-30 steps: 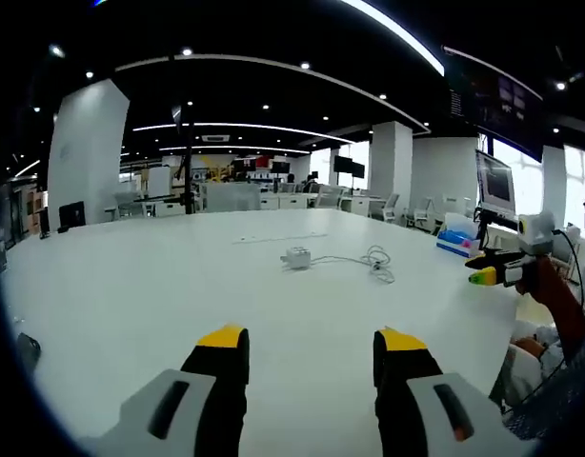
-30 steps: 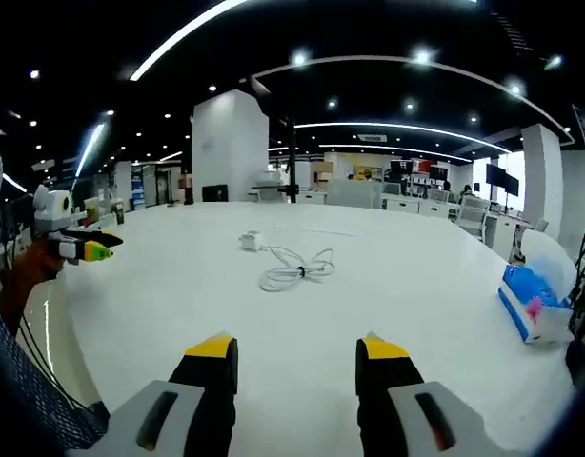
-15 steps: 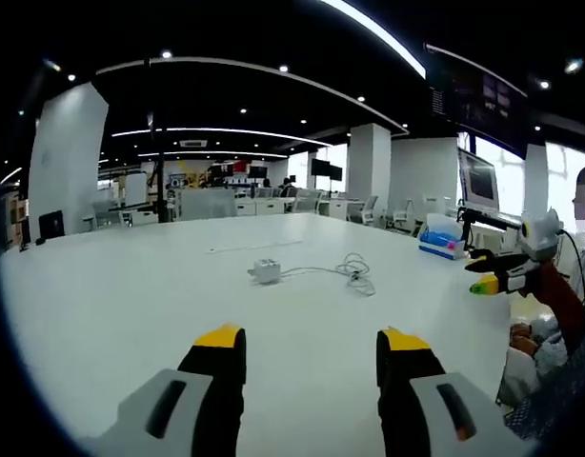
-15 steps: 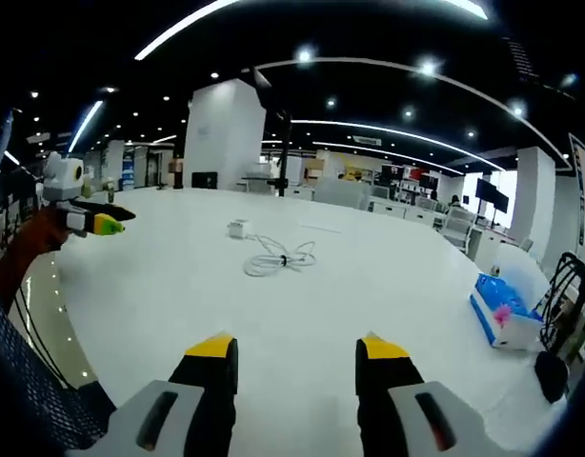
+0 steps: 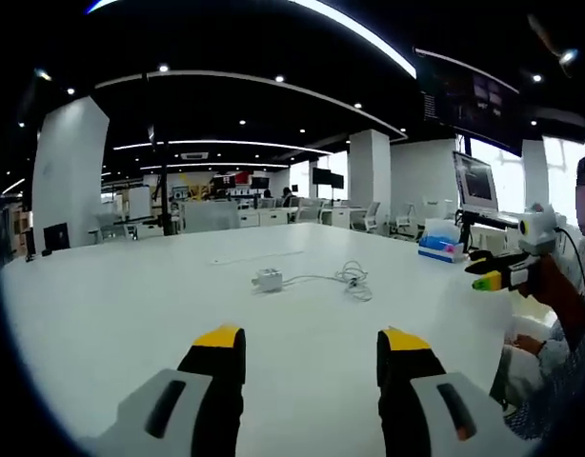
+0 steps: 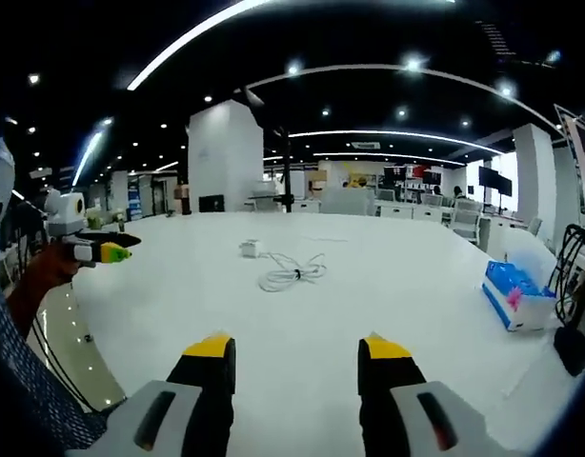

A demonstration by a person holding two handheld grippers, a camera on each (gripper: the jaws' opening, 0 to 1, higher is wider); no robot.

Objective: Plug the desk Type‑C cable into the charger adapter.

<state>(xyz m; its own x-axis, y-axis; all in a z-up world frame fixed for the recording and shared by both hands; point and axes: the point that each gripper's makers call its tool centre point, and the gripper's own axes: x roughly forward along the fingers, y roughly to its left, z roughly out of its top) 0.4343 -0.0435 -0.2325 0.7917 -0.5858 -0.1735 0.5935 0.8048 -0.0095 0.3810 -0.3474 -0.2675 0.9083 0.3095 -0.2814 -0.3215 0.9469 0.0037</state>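
Observation:
A small white charger adapter (image 5: 269, 280) sits far out on the big white table (image 5: 131, 305), with a white cable (image 5: 348, 280) lying coiled just to its right. In the right gripper view the charger adapter (image 6: 249, 249) is farther off and the cable (image 6: 292, 274) lies nearer. My left gripper (image 5: 310, 341) is open, well short of both, nothing between its yellow-tipped jaws. My right gripper (image 6: 290, 347) is open too and holds nothing. The right gripper (image 5: 497, 275) also comes in at the right edge of the left gripper view; the left gripper (image 6: 94, 249) comes in from the left of the right gripper view.
A blue tissue pack (image 6: 514, 294) lies near the table's right edge, and again as the tissue pack (image 5: 439, 249) far right. A monitor (image 5: 475, 187) stands beyond it. Desks and chairs fill the office behind. A person's sleeve (image 5: 571, 314) is at the right.
Both views have shifted a little with my hands. The adapter and cable lie where they were. Both grippers stay open.

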